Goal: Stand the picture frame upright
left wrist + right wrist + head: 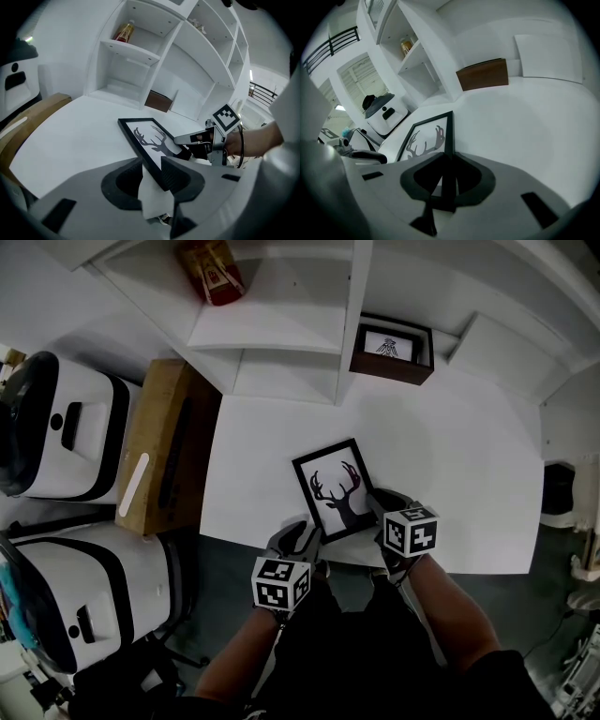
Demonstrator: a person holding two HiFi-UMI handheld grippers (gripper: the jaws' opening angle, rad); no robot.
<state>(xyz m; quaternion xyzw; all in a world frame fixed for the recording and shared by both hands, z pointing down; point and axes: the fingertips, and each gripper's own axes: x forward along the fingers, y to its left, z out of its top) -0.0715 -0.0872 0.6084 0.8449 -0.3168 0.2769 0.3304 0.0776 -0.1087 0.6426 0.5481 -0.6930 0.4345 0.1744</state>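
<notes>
A black picture frame (335,489) with a deer-head silhouette lies face up on the white table (450,465), its near end at the table's front edge. My right gripper (380,508) is at the near right corner, and in the right gripper view its jaws (449,176) are shut on the frame's thin black rim (449,136). My left gripper (307,538) is at the near left corner. In the left gripper view its jaws (152,171) stand apart around the frame's edge (147,154), with a white piece just beneath it.
A white shelf unit (281,329) stands at the back with a red packet (214,270) on it. A second picture in a brown frame (392,351) leans beside it. A cardboard box (167,456) and white machines (56,427) stand left of the table.
</notes>
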